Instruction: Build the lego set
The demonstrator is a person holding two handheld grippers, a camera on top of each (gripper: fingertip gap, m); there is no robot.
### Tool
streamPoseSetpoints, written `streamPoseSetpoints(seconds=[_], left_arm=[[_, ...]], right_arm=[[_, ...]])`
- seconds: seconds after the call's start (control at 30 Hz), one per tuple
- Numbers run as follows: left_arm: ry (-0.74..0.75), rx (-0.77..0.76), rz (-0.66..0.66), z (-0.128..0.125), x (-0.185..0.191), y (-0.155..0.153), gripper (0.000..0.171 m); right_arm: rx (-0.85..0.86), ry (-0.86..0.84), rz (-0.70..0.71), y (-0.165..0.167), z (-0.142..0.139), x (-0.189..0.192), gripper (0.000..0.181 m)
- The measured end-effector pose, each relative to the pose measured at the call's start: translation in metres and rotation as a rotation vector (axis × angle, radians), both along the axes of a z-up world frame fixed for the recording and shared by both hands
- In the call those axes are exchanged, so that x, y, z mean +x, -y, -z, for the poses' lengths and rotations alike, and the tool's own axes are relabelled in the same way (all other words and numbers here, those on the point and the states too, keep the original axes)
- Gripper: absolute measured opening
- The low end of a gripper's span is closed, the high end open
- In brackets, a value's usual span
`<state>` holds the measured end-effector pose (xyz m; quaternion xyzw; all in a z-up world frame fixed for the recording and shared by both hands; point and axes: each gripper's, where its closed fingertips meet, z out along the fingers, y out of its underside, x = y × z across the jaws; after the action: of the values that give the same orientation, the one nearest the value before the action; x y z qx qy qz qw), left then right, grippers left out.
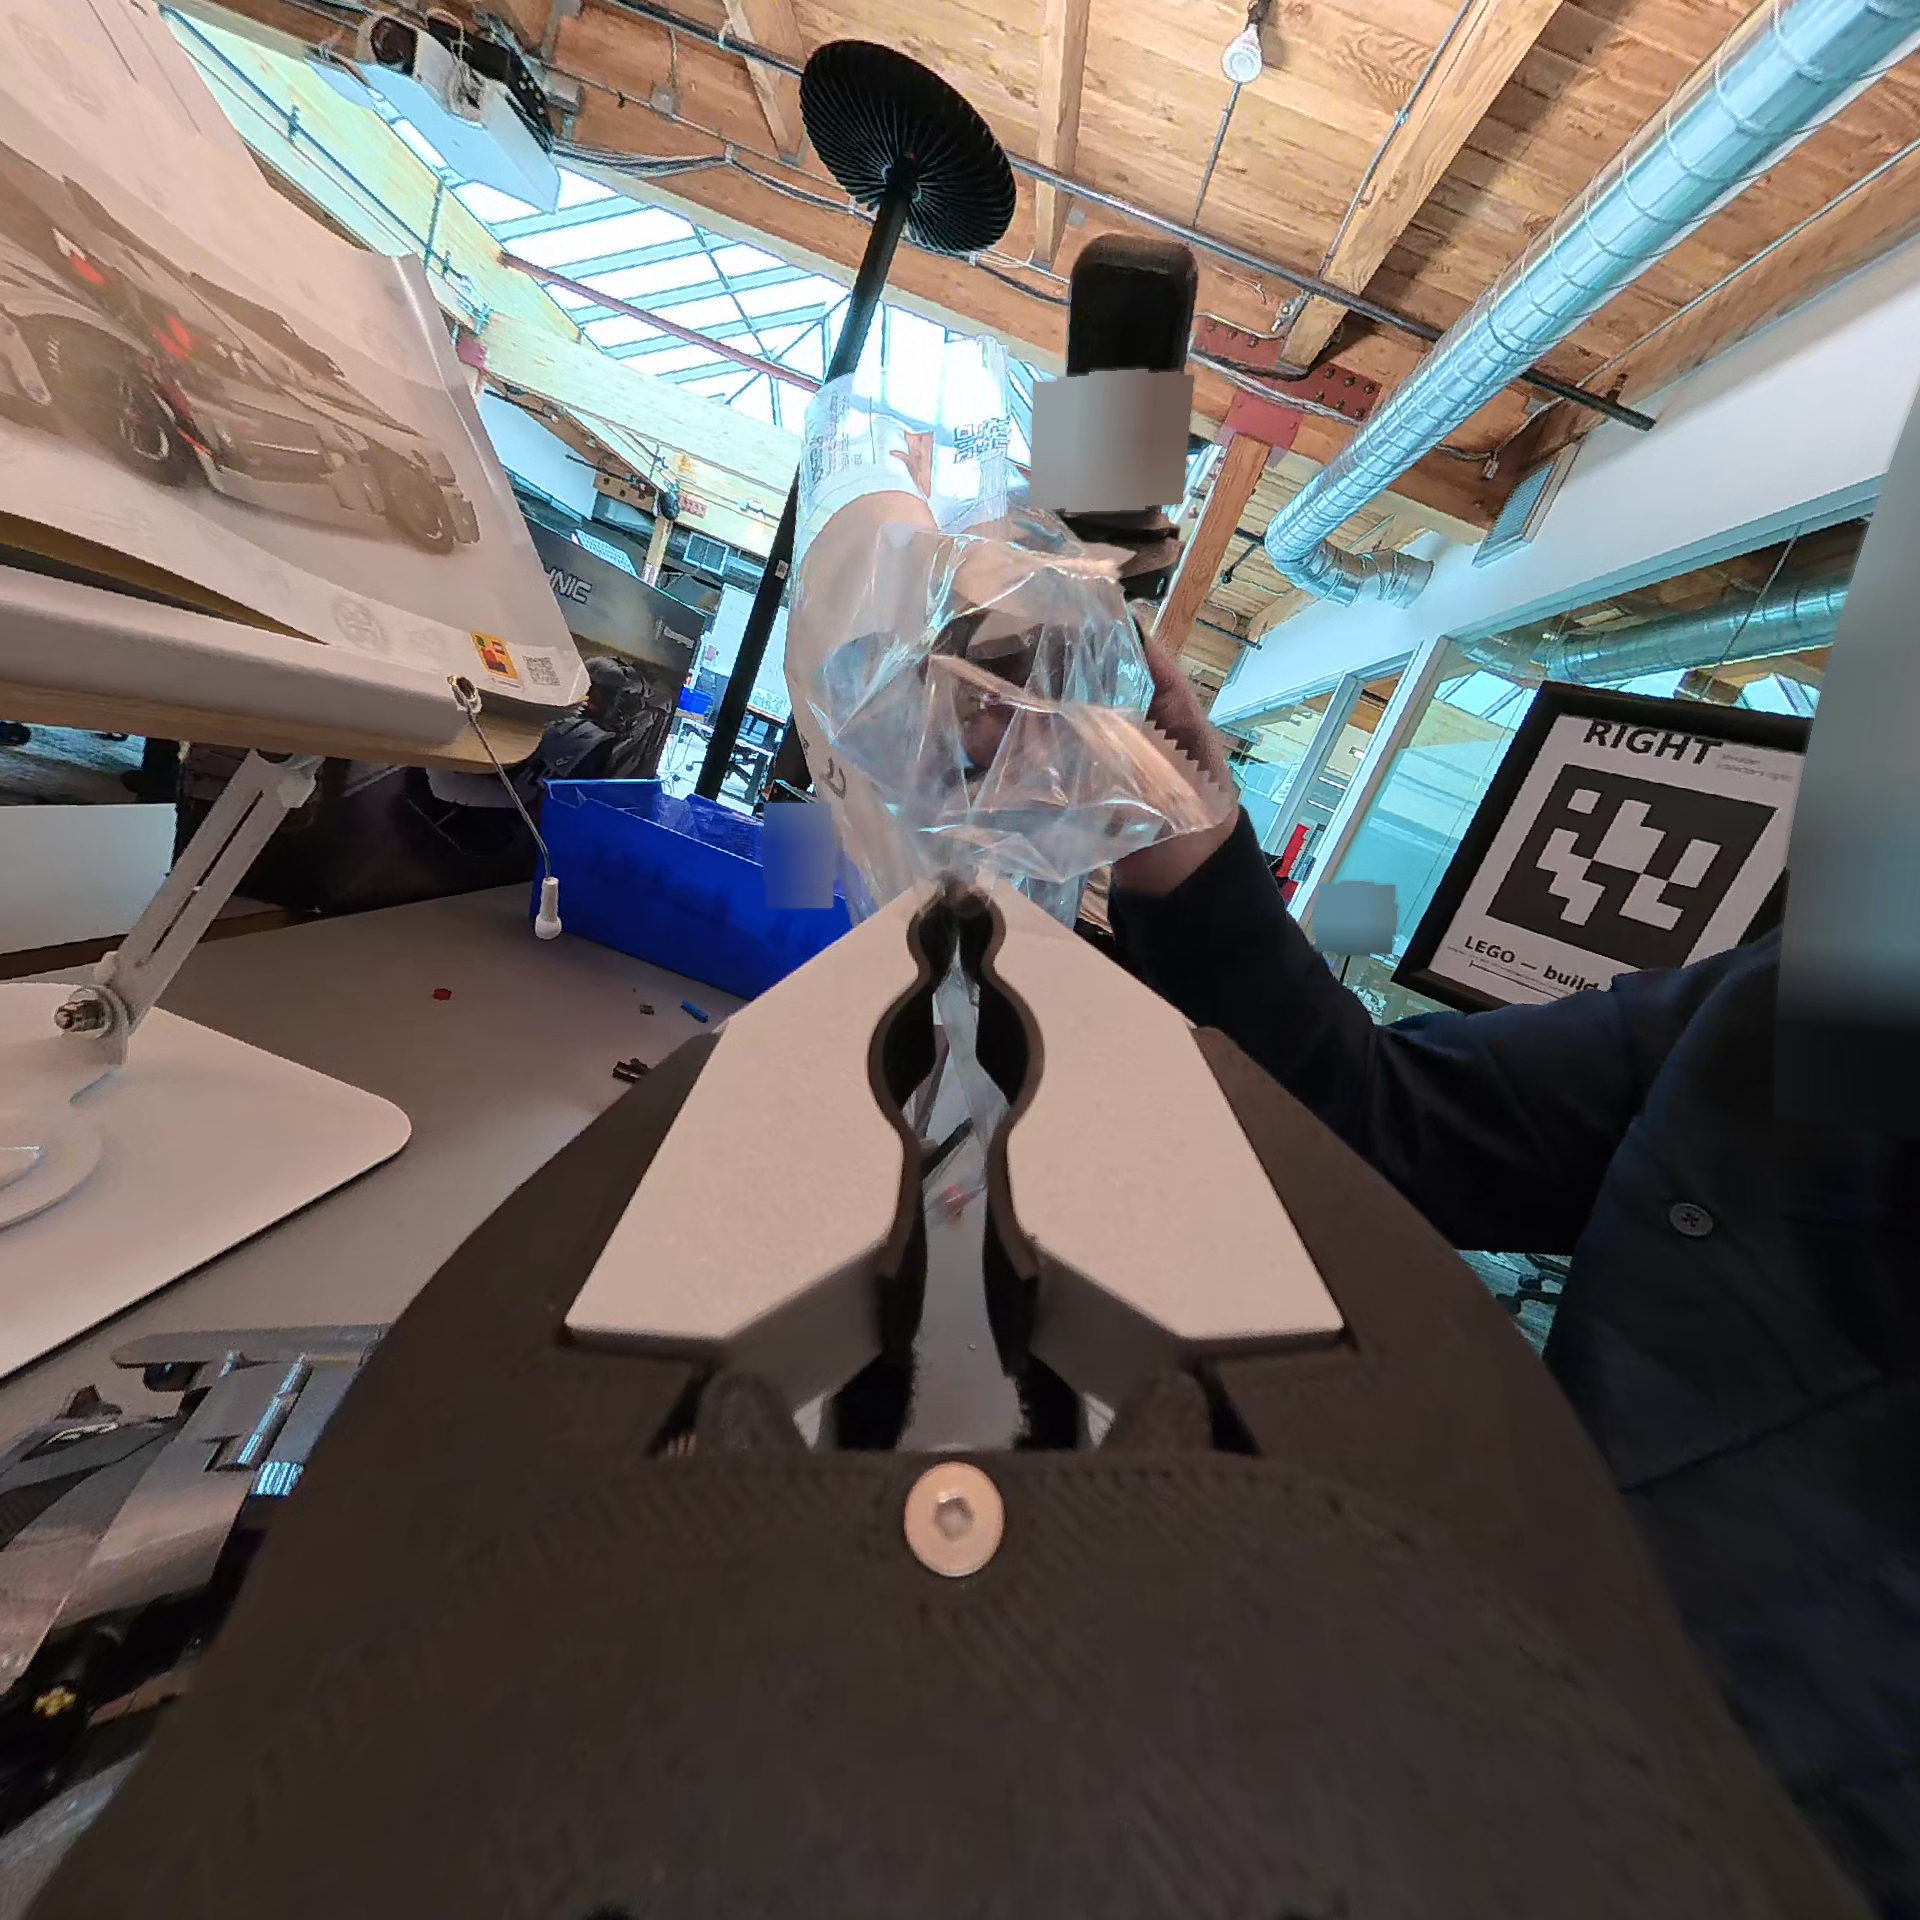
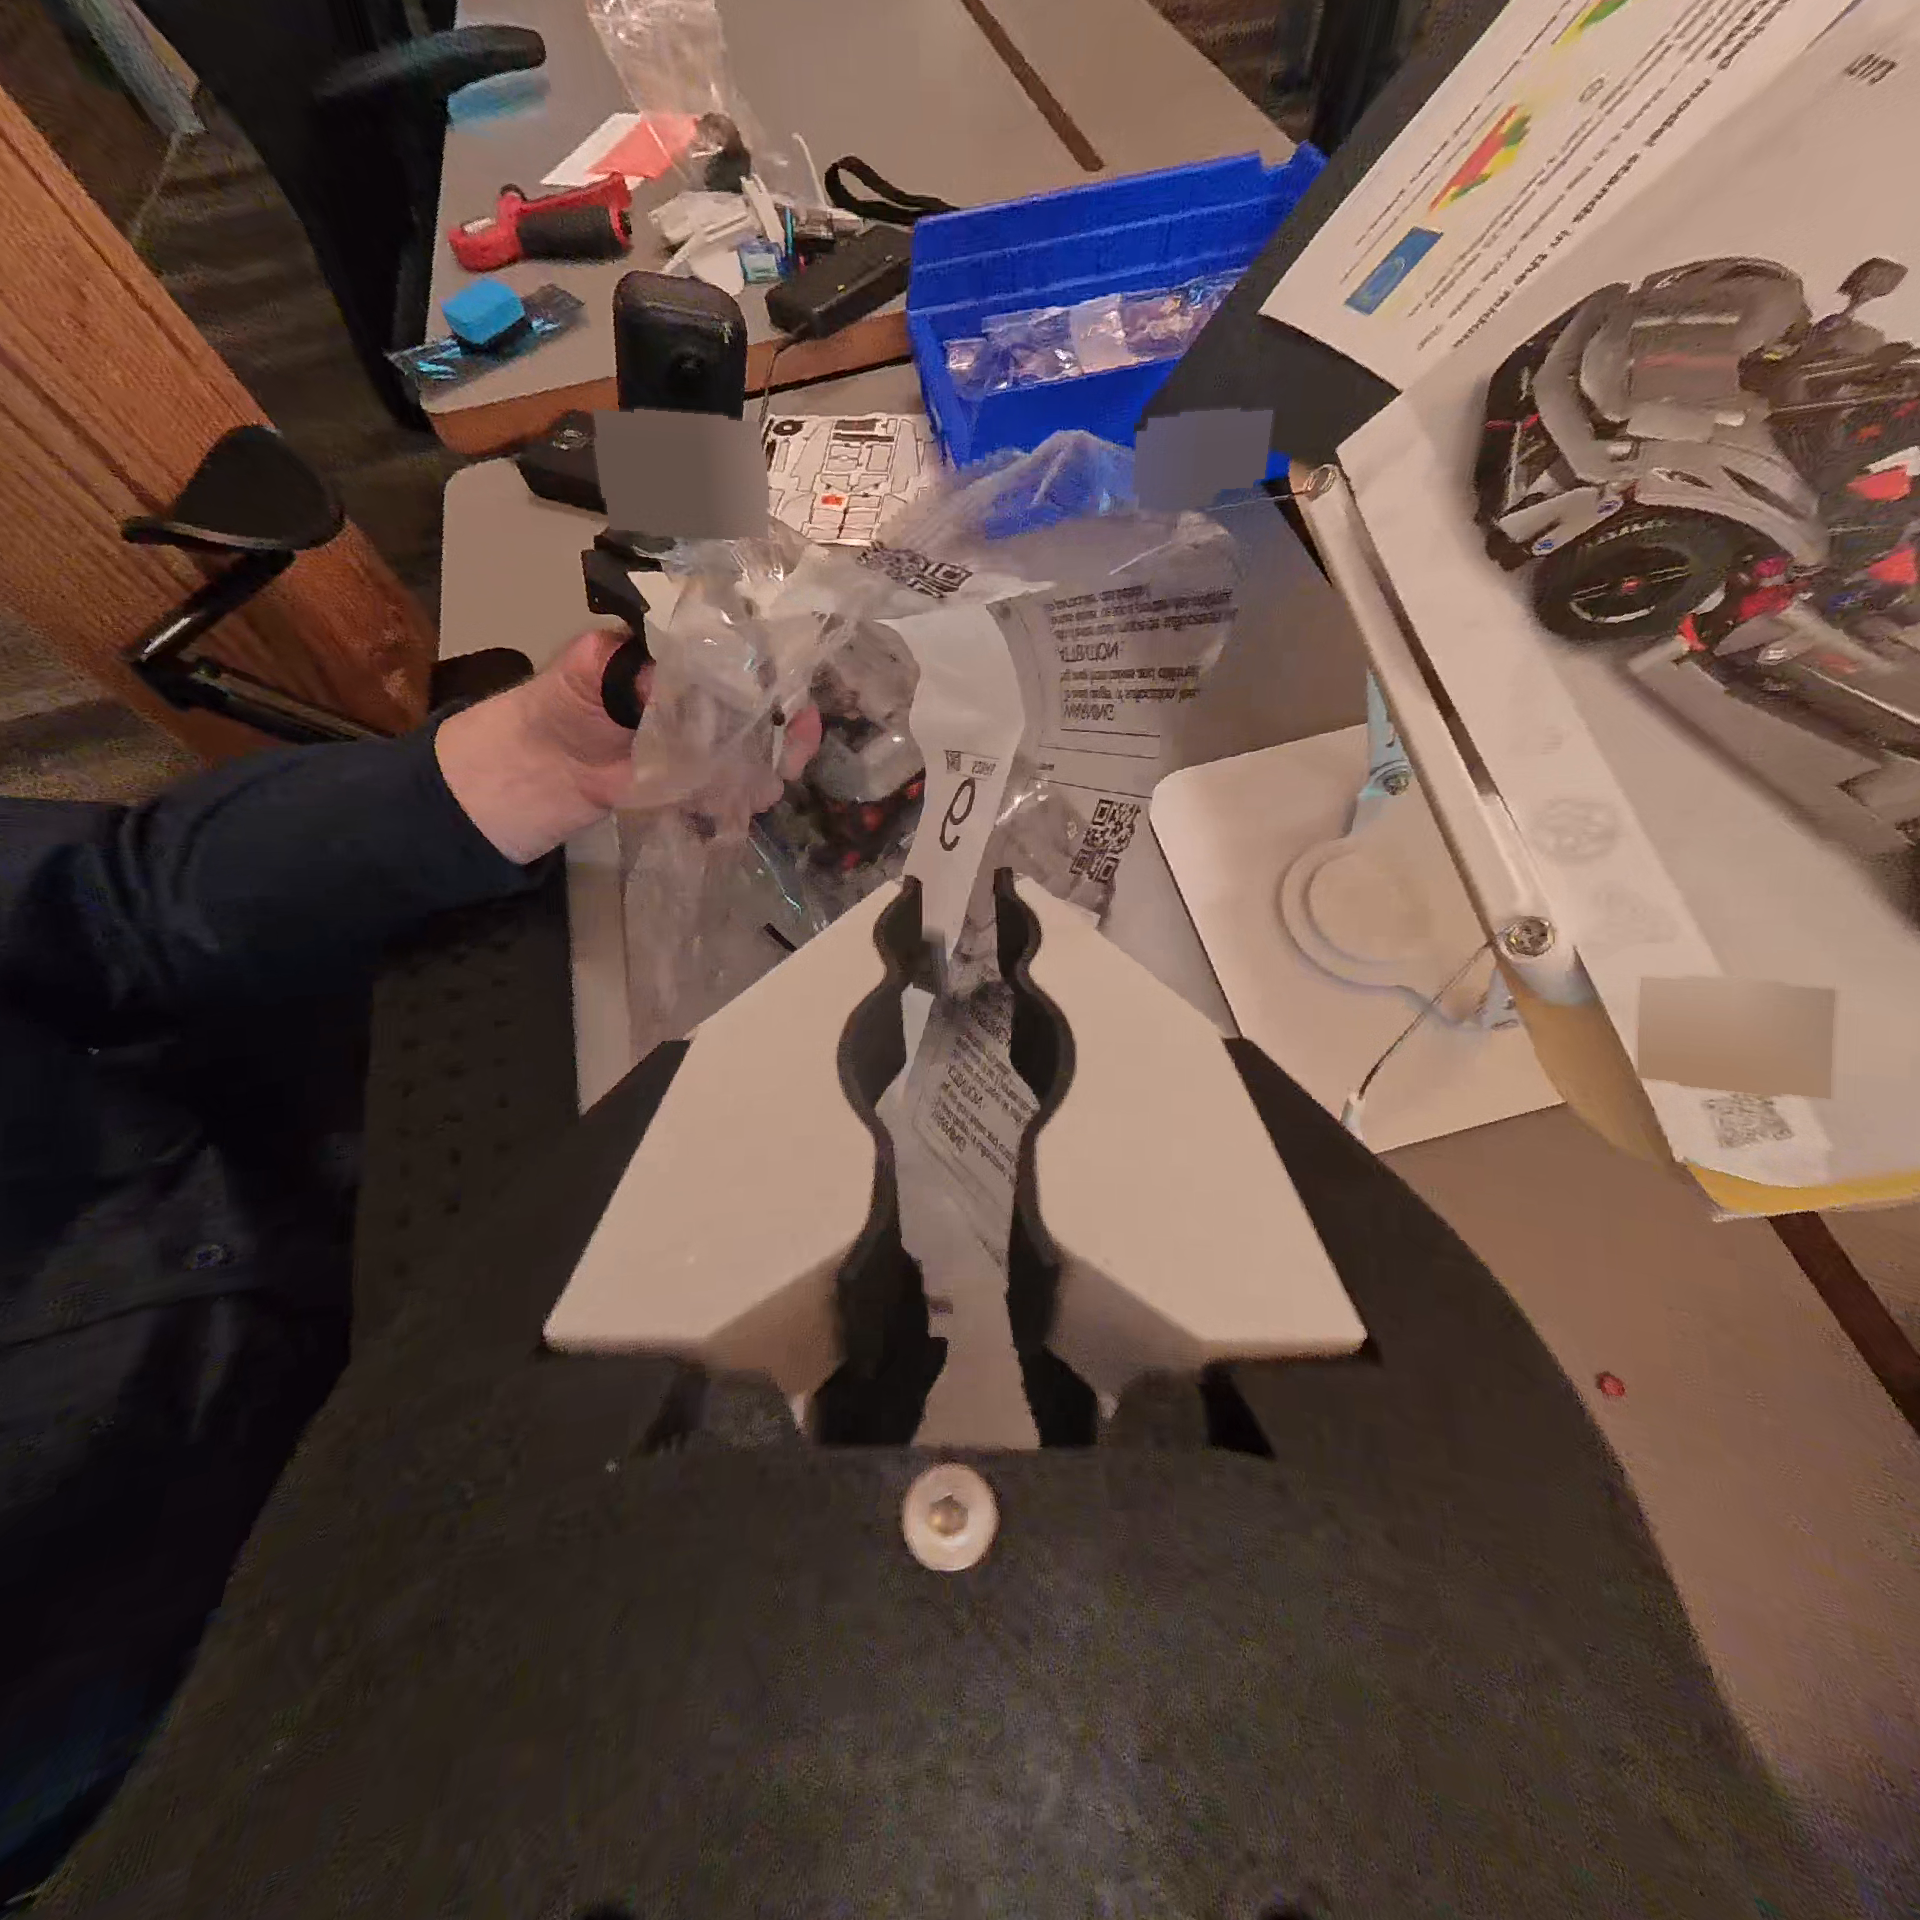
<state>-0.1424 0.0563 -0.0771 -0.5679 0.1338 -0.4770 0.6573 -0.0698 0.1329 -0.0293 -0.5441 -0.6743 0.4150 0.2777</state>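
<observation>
A clear plastic bag [image 1: 966,675] of small dark and red lego parts is held up between both grippers. My left gripper [image 1: 956,920] is shut on the bag's twisted lower end. In the right wrist view the same bag [image 2: 1039,675] hangs in front, its printed strip pinched between the fingertips of my right gripper [image 2: 956,899]. The parts [image 2: 862,800] sit bunched in the bag's left half. The other gripper shows behind the bag in each view, held by a hand [image 2: 540,758] in a dark sleeve.
The instruction booklet [image 1: 208,364] lies open on a white tilted stand [image 1: 208,1143], also seen at right [image 2: 1662,468]. A blue bin [image 2: 1091,301] with more bags stands behind. Loose small pieces [image 1: 634,1065] lie on the grey table. A grey partly built model [image 1: 156,1455] sits lower left.
</observation>
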Motion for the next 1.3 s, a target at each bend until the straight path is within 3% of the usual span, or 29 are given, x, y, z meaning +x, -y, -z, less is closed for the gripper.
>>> streamPoseSetpoints(seconds=[0.13,0.2,0.27,0.53,0.63,0.7,1.03,1.3], left_arm=[[0.003,0.001,0.004,-0.001,0.000,0.000,0.000],[0.000,0.001,0.001,-0.001,0.000,0.000,0.000],[0.006,0.004,-0.005,-0.002,-0.002,0.001,0.000],[0.022,0.021,-0.010,-0.008,-0.004,0.004,0.000],[0.020,0.014,-0.010,-0.006,-0.003,0.004,0.000],[0.019,0.014,-0.012,-0.006,-0.003,0.003,0.000],[0.016,0.011,-0.020,-0.005,-0.004,0.003,0.000],[0.012,0.011,-0.016,-0.005,-0.003,0.003,0.000]], right_arm=[[-0.004,-0.059,0.036,-0.008,-0.010,0.008,0.019],[0.027,-0.091,0.122,-0.022,-0.017,0.023,0.018],[0.075,-0.049,0.227,-0.036,-0.005,0.050,0.020],[0.094,0.435,0.293,-0.020,0.166,0.153,0.025],[0.038,0.479,0.301,-0.010,0.200,0.168,0.024],[-0.013,0.471,0.322,-0.007,0.211,0.168,0.025],[0.052,0.544,0.293,0.004,0.245,0.166,0.018],[0.031,0.468,0.296,0.001,0.238,0.158,0.013]])
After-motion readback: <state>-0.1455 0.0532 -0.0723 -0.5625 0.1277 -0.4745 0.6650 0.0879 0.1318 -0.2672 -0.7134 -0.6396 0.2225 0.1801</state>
